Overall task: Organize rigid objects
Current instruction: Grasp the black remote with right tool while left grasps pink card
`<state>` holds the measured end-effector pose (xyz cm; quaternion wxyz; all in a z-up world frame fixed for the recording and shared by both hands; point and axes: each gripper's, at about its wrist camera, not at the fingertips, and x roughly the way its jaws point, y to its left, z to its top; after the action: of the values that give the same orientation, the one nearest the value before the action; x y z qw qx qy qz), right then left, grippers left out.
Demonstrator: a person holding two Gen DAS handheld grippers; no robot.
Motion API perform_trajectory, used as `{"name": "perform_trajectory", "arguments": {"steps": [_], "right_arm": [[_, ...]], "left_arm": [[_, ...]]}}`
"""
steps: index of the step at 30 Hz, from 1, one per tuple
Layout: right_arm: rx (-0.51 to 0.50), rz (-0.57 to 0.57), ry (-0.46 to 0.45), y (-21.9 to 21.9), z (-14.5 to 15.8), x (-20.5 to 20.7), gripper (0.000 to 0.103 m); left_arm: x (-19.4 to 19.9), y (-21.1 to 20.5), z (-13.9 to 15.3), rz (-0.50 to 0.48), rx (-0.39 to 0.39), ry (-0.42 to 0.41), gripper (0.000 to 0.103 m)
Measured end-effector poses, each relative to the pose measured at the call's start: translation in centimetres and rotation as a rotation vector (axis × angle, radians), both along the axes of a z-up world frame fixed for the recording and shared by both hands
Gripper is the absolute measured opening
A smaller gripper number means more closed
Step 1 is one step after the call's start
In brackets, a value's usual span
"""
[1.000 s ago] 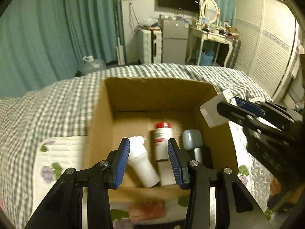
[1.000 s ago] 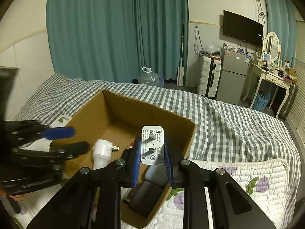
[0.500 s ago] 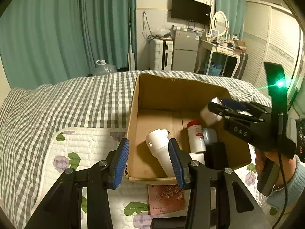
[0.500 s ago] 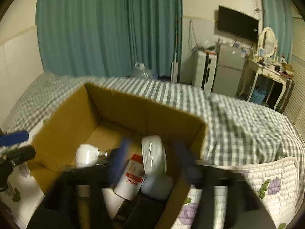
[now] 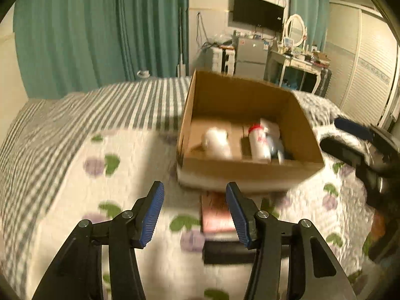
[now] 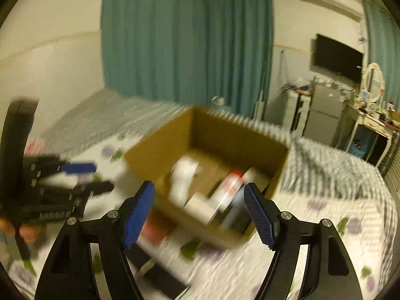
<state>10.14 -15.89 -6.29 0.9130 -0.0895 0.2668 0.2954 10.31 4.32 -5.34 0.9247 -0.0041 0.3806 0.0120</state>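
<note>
Both wrist views face the cardboard box [image 5: 250,172] from above; close.

Open-topped cardboard box [image 5: 250,175] crowded with bottles [image 5: 258,142]; bare quilt [image 5: 120,165] leftward.

Ahead of the left claw [image 5: 195,212], whose pads are ribbed blue rubber on matt black plastic arms, stands a matt brown cardboard box [image 5: 250,172]. The quilted cloth bedspread [image 5: 125,165] beneath looks soft and stitched. Just past the claw lies a dull pinkish card-like booklet [image 5: 215,212].

Teal curtains [image 5: 100,32], wall television [image 5: 257,12], white dressing table [image 5: 302,67], dim warm light.
</note>
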Motion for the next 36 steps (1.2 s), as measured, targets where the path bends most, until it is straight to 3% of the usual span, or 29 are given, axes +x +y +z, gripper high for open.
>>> {"name": "perform_trajectory", "arguments": {"steps": [4,8,12,15,18,20,24,26,36], "right_arm": [[-0.092,0.077,0.111,2.4,-4.6,-1.8,0.074],[-0.251,0.181,0.152,6.0,-8.9,-2.8,0.074],[-0.331,0.199,0.242,7.6,-12.3,-1.8,0.074],[-0.361,0.196,0.261,8.2,-13.8,-1.5,0.074],[-0.351,0.179,0.274,8.4,-13.8,-1.2,0.069],[-0.342,0.174,0.283,8.2,-13.5,-1.4,0.054],[-0.311,0.161,0.282,7.4,-12.5,-2.5,0.042],[-0.277,0.14,0.269,6.7,-11.6,-3.5,0.03],[-0.102,-0.065,0.288,-0.4,-8.1,-4.8,0.019]], "left_arm": [[-2.2,0.3,-2.4,0.01,0.01,0.044,0.054],[-3.7,0.6,-4.8,0.033,0.019,0.095,0.054],[-4.0,1.0,-5.9,0.042,0.009,0.123,0.054],[-4.0,1.0,-5.9,0.046,0.012,0.121,0.054],[-3.9,1.0,-5.9,0.052,0.014,0.127,0.054],[-3.7,1.2,-5.9,0.064,0.018,0.127,0.054],[-3.7,1.5,-5.3,0.081,0.013,0.103,0.054],[-3.8,1.5,-5.2,0.084,0.012,0.094,0.055],[-3.3,0.8,-5.2,0.069,0.005,0.093,0.055]]}}
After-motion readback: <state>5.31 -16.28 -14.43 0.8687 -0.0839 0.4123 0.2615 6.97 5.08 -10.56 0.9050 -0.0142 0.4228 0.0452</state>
